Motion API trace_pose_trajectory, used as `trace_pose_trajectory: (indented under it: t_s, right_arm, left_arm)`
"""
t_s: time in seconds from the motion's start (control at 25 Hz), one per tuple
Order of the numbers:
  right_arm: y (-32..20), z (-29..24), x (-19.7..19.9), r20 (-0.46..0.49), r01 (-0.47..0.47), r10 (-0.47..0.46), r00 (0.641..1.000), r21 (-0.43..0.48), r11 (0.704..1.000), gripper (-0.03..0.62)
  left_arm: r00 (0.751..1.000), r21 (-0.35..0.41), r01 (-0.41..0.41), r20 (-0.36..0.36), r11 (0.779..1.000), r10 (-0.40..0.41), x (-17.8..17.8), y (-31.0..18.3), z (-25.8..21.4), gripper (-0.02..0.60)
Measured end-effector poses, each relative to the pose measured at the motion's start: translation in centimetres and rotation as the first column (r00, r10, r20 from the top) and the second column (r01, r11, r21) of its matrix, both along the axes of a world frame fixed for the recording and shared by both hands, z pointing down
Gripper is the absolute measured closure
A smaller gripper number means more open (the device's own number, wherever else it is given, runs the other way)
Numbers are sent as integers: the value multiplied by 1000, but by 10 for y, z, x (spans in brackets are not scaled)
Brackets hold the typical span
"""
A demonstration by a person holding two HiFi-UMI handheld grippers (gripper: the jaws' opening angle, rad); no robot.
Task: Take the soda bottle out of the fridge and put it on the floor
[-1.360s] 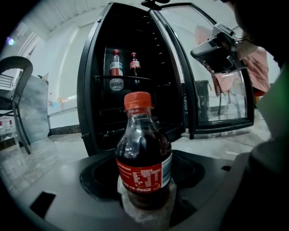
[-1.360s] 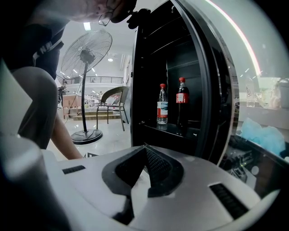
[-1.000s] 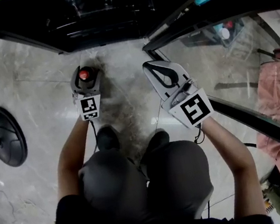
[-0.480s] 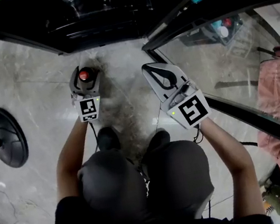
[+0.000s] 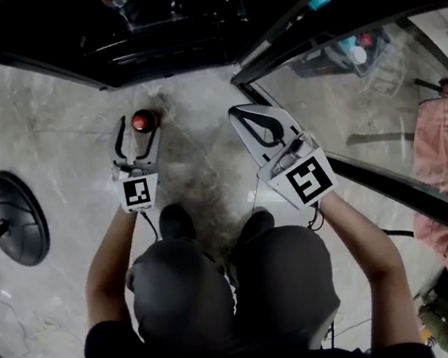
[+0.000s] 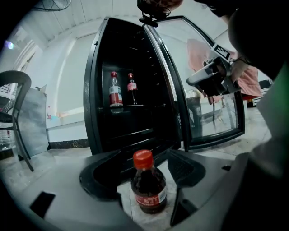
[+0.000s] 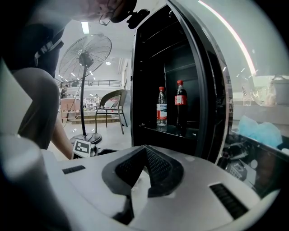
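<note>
One plump red-capped soda bottle stands inside released left gripper; right gripper clenched empty.

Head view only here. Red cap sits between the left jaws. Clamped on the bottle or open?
Observer: Open. The left gripper has its jaws apart on either side of the soda bottle, with gaps on both sides.
Operator: Bottle down on the floor?
Observer: Yes, it stands upright on it, in front of the open fridge.
Operator: I see one bottle top in there. More?
Observer: Two stand side by side on one shelf: a clear bottle and a dark bottle, both red-capped.
Operator: Right side?
Observer: The right gripper is shut, with nothing between its jaws.
</note>
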State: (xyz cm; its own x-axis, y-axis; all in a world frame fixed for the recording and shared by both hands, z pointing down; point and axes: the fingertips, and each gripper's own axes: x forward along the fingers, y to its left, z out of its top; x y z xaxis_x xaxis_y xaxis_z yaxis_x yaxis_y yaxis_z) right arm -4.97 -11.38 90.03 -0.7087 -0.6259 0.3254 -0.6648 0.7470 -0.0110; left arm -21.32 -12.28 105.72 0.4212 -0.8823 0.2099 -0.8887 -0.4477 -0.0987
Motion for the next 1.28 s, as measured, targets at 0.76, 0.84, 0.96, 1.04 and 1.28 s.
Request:
trace_pose_trajectory:
  t_s: [0.76, 0.84, 0.96, 1.04, 1.28]
  right_arm:
    - [7, -86, 14, 80, -27, 21, 997, 74, 997, 576]
    - [9, -96, 12, 82, -17, 11, 997, 73, 997, 576]
    - [9, -108, 10, 85, -9, 3, 996, 71, 997, 576]
    - [8, -117, 9, 86, -9, 2, 996, 73, 997, 576]
    - [9, -164, 9, 100, -29, 20, 995, 92, 995, 576]
  left_arm:
    - [998, 73, 47, -32, 996, -45, -34, 16, -158, 454]
    - [999, 82, 40, -13, 996, -39, -35, 18, -173, 489]
    - [999, 87, 33, 4, 996, -33, -37, 17, -190, 536]
    - [999, 91, 41, 13, 995, -42, -39, 17, -202, 546]
    - [998, 94, 59, 1, 994, -59, -38, 17, -263, 558]
